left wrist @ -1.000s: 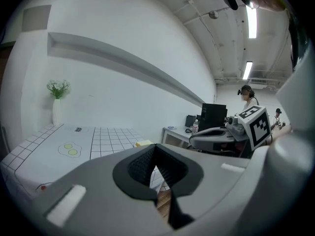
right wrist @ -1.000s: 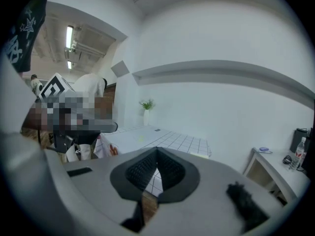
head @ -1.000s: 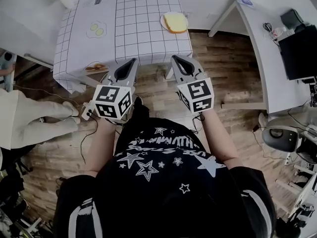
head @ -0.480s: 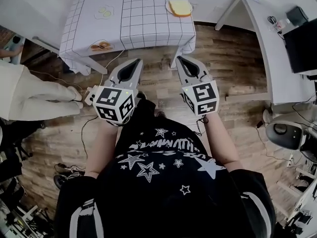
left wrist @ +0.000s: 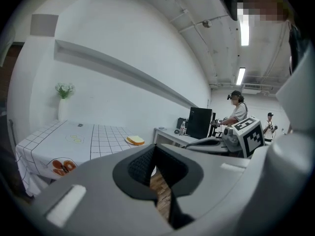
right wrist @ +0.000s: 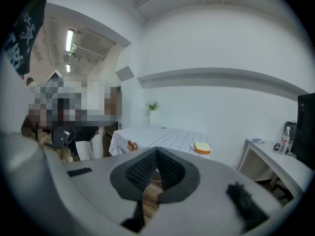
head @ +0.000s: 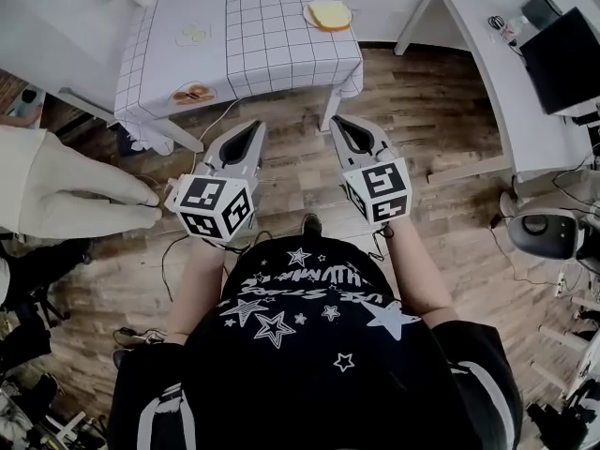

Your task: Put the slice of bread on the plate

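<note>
– Wooden floor (head: 309, 186) fills the head view beneath both grippers. Where is the slice of bread (head: 330, 13)?
– Well ahead of them, lying on the plate (head: 308, 16) by the right edge of the table (head: 272, 59) with the checked cloth. The left gripper (head: 256, 126) and the right gripper (head: 337, 120) hang side by side over the floor, short of the table's near edge, both pointing toward it.
– And the jaws?
– Each pair meets at the tips, with nothing between.
– What does the left gripper view give?
– Jaws pressed together and empty; only floor shows through the slit behind the tips. The bread (left wrist: 135, 140) sits far beyond, slightly left of the tips, on the cloth. The right gripper shows just beside, to the right.
– And the right gripper view?
– Much the same: jaws closed on nothing. The bread (right wrist: 202, 147) lies well ahead and to the right of the tips, on its plate near the cloth's right edge.
</note>
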The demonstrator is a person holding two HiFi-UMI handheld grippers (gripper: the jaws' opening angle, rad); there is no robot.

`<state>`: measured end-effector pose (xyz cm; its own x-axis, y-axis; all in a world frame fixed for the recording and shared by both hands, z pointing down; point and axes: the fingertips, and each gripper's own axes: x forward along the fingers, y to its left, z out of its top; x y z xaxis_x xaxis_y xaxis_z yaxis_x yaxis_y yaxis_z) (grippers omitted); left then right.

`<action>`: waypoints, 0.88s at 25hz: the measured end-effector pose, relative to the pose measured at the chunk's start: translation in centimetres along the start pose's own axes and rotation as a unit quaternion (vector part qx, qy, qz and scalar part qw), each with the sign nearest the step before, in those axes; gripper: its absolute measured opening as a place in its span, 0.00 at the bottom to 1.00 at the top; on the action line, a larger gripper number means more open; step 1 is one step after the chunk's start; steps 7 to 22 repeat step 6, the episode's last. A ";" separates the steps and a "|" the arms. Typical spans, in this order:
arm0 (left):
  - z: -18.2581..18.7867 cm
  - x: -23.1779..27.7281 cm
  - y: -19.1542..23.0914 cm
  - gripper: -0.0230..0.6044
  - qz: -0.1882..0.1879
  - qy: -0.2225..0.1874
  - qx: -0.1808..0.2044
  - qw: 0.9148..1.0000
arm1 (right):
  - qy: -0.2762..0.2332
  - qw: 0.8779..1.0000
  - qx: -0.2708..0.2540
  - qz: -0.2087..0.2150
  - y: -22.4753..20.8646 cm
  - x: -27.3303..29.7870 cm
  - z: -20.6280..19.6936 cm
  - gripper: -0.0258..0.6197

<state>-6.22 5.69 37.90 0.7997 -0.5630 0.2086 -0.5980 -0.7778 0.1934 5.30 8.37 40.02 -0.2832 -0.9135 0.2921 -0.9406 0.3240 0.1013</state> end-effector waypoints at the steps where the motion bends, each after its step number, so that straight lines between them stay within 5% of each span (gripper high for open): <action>1: 0.0 -0.9 0.2 0.05 0.000 -0.001 0.001 1.000 | 0.001 1.000 0.002 0.000 0.8 0.0 0.1 0.06; 6: 0.3 -5.4 2.5 0.05 0.011 -0.010 -0.004 1.000 | 0.003 1.000 0.001 0.006 6.7 0.6 0.8 0.06; 22: 0.3 -5.4 2.5 0.05 0.011 -0.010 -0.004 1.000 | 0.003 1.000 0.001 0.006 6.7 0.6 0.8 0.06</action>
